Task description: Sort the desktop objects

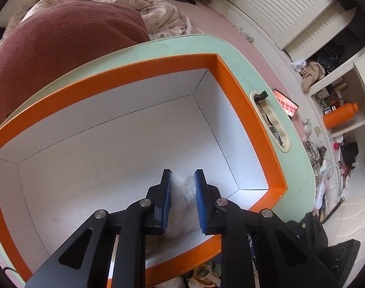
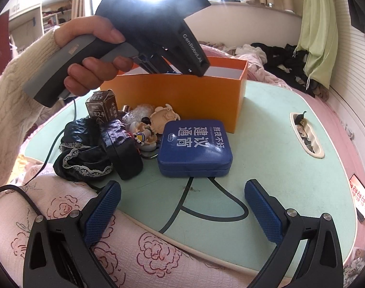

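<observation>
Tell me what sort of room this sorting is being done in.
Most likely a bedroom: the green lap table with the orange box sits on a bed with a pink sheet, a rumpled floral quilt and clothes strewn beside curtains.

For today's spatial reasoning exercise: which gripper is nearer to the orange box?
Left. The left gripper reaches down inside the orange box, clamping a white fluffy item. The right gripper waits open at the table's near edge, the blue tin between it and the box.

I saw the box (image 2: 182, 96) at the desk's (image 2: 278, 168) far side, the tin (image 2: 194, 148) just before it, and the carton (image 2: 103, 106) and pouch (image 2: 86, 151) left of the tin.
</observation>
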The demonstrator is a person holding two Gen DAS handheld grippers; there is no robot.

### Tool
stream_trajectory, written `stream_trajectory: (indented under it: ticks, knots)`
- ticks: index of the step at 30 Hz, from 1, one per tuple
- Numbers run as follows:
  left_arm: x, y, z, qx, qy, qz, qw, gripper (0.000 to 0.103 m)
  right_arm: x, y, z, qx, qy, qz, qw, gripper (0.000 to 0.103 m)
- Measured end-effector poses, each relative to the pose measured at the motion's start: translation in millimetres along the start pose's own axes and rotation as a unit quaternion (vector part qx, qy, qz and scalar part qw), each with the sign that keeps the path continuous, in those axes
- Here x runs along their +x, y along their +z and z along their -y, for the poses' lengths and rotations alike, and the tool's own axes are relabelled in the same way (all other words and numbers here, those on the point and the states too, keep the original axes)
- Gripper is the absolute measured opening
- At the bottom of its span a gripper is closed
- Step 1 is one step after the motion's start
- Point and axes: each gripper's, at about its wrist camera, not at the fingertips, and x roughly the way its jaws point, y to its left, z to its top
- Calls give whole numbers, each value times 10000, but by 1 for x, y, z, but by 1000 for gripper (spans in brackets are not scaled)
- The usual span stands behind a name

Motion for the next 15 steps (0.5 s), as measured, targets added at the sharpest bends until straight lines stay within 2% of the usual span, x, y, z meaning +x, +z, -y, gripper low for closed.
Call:
stream_trajectory:
  ticks: [3, 6, 8, 11, 15]
  knots:
    - [-3, -2, -5, -38, -70, 104, 9999, 18, 1, 0, -1, 0, -1, 0, 10000, 103]
    - [-20, -1, -11, -120, -284, 373, 9988, 15, 1, 0, -1, 2, 1, 0, 10000, 103]
    - [-38, -2, -13, -141, -422, 601, 9972, 0, 0, 0, -1, 2, 0, 0, 10000, 103]
    - [-73, -9, -14, -71, -692, 984, 9927, 0, 0, 0, 0, 2, 1, 2, 10000, 103]
    - [-103, -21, -14, 0, -835, 1372, 9870, 0, 1, 0, -1, 3, 2, 4, 10000, 103]
